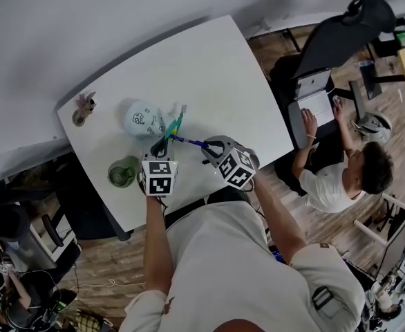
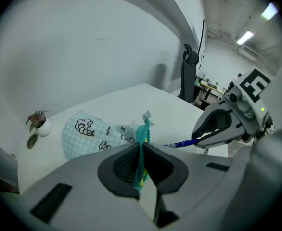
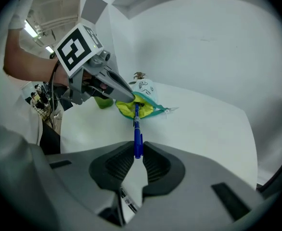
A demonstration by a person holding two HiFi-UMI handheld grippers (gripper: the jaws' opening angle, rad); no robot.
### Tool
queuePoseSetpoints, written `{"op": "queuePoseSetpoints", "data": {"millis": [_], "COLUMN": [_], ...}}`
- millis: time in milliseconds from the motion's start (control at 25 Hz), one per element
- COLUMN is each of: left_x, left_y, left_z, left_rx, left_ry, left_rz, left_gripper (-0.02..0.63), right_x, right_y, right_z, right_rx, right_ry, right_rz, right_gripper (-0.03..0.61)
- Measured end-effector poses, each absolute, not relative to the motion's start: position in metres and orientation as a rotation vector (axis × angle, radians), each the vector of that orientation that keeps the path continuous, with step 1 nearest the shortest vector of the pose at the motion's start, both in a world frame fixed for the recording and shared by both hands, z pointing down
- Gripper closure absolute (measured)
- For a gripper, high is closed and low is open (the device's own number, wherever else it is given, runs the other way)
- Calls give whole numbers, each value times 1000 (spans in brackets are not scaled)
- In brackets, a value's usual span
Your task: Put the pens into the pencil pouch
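Observation:
The pencil pouch, pale checked cloth with cartoon prints and a teal zipper, lies on the white table. My left gripper is shut on the teal zipper edge and holds the mouth up. In the right gripper view the yellow lining shows inside the open mouth. My right gripper is shut on a blue pen. The pen's tip reaches the pouch's opening. In the left gripper view the right gripper comes in from the right with the pen.
A green cup stands near the table's front left edge, just left of my left gripper. A small potted plant sits at the far left corner. A person sits with a laptop right of the table.

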State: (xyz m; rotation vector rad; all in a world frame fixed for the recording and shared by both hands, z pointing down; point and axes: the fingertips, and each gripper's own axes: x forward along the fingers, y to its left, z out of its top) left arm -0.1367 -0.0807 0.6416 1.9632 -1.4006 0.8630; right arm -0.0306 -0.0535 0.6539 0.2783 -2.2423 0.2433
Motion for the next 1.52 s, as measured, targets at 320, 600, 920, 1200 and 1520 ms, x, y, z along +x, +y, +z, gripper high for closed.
{"op": "queuePoseSetpoints", "data": {"millis": [320,600,920,1200,1520], "left_x": [-124,-115,-111,-114,-107], "left_y": [-73,-70,-62,-59,-58], "left_z": [634,631,631,634,638], "left_rx": [1978,1985,1993,1987,2021], "left_ry": [-1329,-1293,-1270,-1269,-1267], "left_rz": [743,700,675,682,803], "left_gripper": [601,601,601,601,601], "right_x": [-60,-86,-110,-115,-107], "right_y": [-56,-61,-60,-62,-62], "right_z": [657,658,665,672,670], "right_rx": [229,189,182,244,279], "right_ry": [-2260,-2285,-2318,-2342,-2329], "right_rz": [213,184,178,232,222], "right_gripper": [522,522,520,512,452]}}
